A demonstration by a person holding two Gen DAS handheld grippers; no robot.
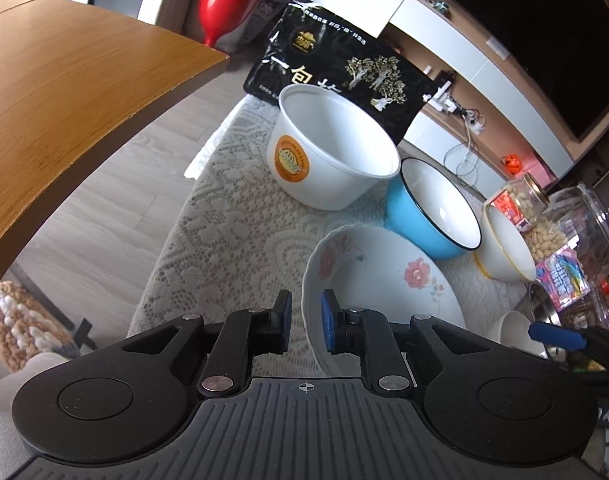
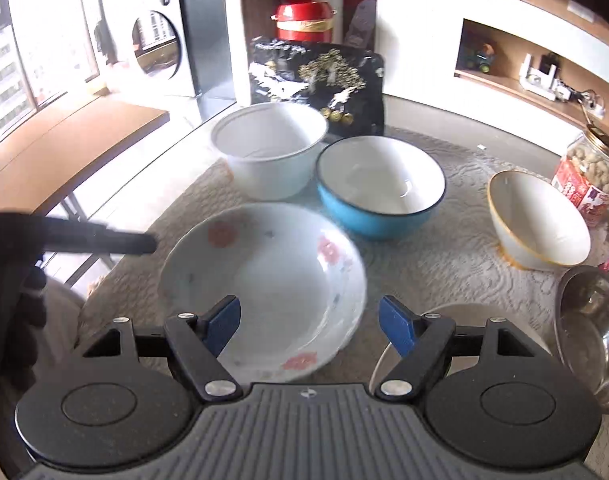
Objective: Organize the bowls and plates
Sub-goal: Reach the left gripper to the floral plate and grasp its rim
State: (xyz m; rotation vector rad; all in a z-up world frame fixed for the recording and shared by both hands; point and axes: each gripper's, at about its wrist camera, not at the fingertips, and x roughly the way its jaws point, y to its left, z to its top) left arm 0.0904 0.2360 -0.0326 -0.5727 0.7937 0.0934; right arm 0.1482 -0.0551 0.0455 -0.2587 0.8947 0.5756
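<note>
Left gripper has its jaws pinched on the near rim of the floral plate, tilted off the counter; right gripper jaws wide open, holding nothing, plate just ahead

A rough, lace-patterned cloth covered the desk. On it the flowered plate and the blue bowl looked glazed and glossy, the white tub smooth matt plastic, the steel bowl polished metal. The black bag at the far edge was shiny foil; the jar was clear with a brassy lid.
</note>
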